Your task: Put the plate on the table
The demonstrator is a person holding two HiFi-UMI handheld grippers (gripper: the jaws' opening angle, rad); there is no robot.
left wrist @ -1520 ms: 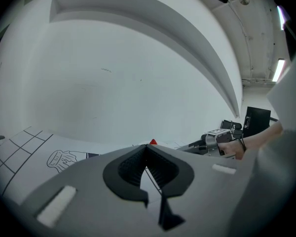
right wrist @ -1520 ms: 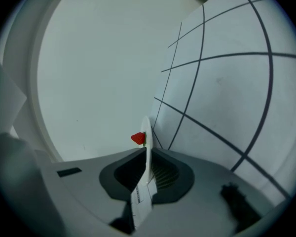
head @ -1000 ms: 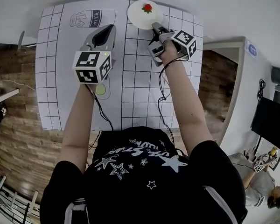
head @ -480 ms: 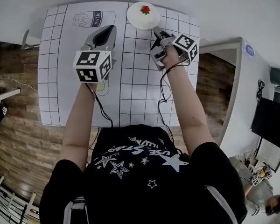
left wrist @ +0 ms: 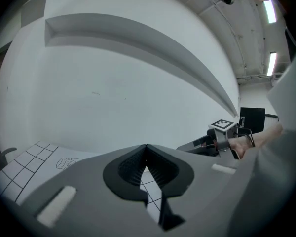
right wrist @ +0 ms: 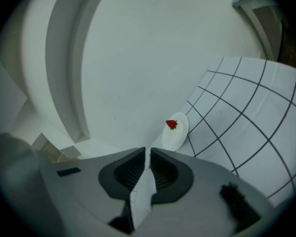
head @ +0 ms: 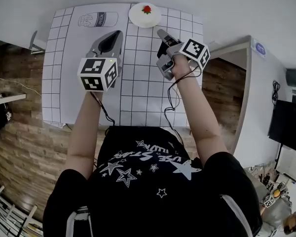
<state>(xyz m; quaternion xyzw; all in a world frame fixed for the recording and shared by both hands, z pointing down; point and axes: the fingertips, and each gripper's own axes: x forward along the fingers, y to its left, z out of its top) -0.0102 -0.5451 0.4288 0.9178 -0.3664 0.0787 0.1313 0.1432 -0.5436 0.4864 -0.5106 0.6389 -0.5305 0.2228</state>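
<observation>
1. Task object: the plate lies flat at the far edge of the table, on the grid mat, with a strawberry on it. In the right gripper view the plate shows ahead of the jaws and well apart from them.
2. Right gripper: held above the mat, near the plate but not touching it. Its view shows the jaws drawn together to a thin slit, with nothing between them.
3. Left gripper: held above the mat beside the milk carton drawing. Its view shows the jaw tips meeting, with nothing between them.
4. Step in hand: judged complete. The plate rests on the table and neither gripper holds it.
5. Next move: probably none on the plate. If a correction is wanted, the right gripper must open before it approaches the rim.
6. Edges: the plate sits close to the mat's far border, just before the wall. A push away from the person risks sliding it off the mat.
7. Open room: the mat between the grippers and the person is bare, so retreat toward the body is unobstructed.
</observation>
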